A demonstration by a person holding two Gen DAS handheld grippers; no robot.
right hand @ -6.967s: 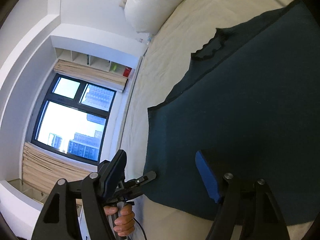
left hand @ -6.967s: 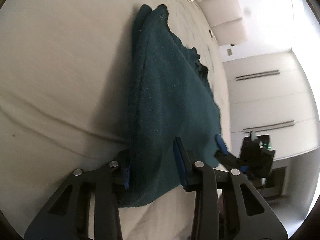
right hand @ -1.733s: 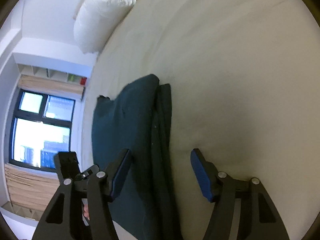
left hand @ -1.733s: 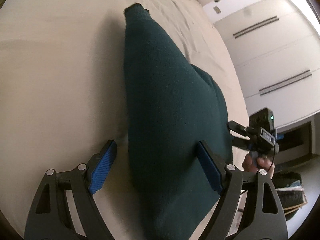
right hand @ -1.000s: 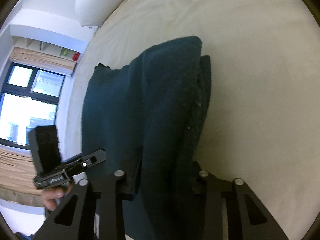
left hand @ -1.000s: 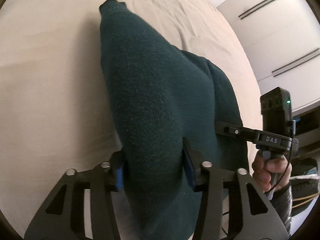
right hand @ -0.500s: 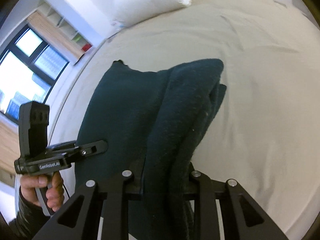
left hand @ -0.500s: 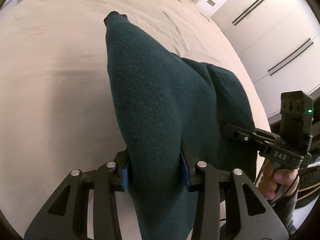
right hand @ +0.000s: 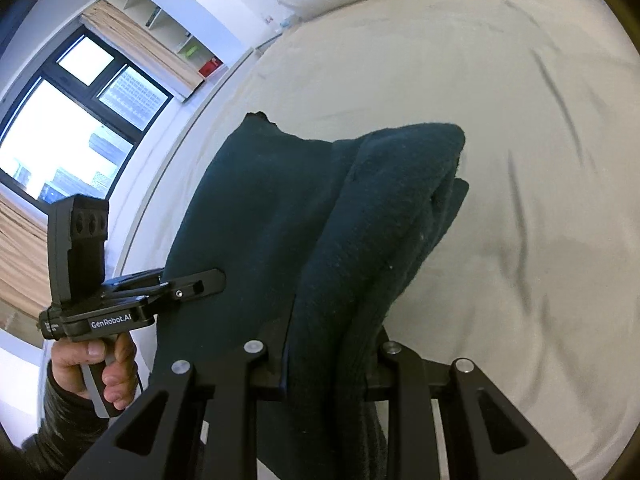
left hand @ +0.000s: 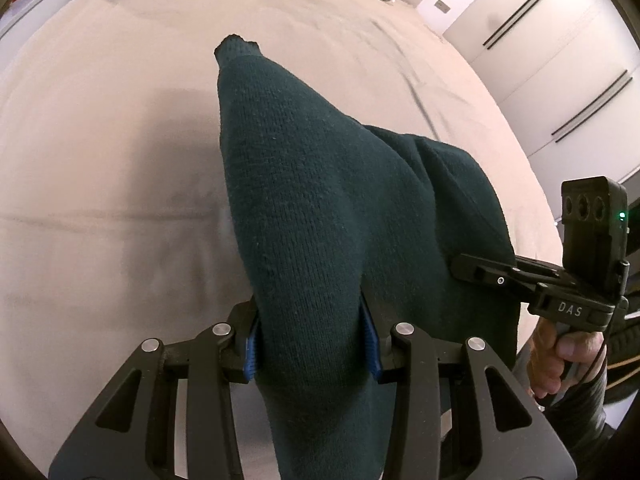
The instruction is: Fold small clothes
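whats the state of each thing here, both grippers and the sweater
left gripper: shut on the sweater's near edge
right gripper: shut on the bunched sweater edge
dark green knit sweater: partly folded, near edge lifted, far end resting on the bed

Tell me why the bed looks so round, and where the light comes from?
Both wrist views: fisheye lens bulges the bed and darkens corners. Right wrist view: daylight from the overexposed window, streaky blur on the sheet. Left wrist view: the dark green sweater casts a soft shadow leftward.
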